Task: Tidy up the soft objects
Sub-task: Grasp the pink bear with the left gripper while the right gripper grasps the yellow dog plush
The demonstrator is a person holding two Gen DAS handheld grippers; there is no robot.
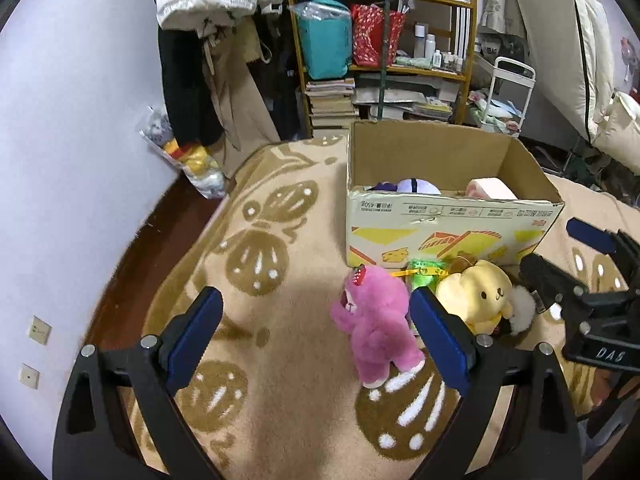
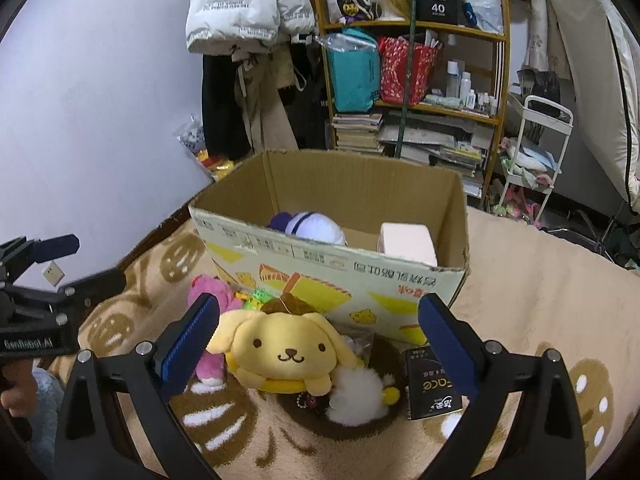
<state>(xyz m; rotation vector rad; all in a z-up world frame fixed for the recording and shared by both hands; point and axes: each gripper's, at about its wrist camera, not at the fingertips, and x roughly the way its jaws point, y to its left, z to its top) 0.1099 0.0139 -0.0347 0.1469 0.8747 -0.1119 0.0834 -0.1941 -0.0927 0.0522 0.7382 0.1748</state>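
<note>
The open corrugated cardboard box (image 2: pixel 352 280) with yellow printed pictures on its near wall hides most of its contents: only the top of a white and purple round plush (image 2: pixel 310 226) and the corner of a pale pink soft block (image 2: pixel 406 242) rise above its rim. In the right wrist view the left finger of the right gripper (image 2: pixel 318 344) covers much of the fuzzy pink plush bear (image 1: pixel 376 320), and a small crinkly green packet (image 1: pixel 426 274) wedged against the box is hard to make out.

The left gripper (image 1: pixel 316 332) stands wide open with nothing held; the pink bear lies between its fingers, close to the right one, face turned left, legs toward the camera. The right gripper is also spread wide and empty. Between its fingers, nearer the left one, lies the yellow floppy-eared plush dog (image 2: pixel 286 354) with a brown cap and a stitched smile, a white fluffy pom-pom (image 2: pixel 358 394) touching its lower edge. A black printed carton (image 2: pixel 430 384) stands just inside the right finger.

Everything rests on a beige plush blanket (image 1: pixel 280 360) with brown ladybird and butterfly patterns. Beyond the fingers stand a crowded wooden shelf (image 2: pixel 420 80), hanging coats (image 2: pixel 244 40), a white trolley (image 2: pixel 536 152) and a pale wall (image 1: pixel 80 120).
</note>
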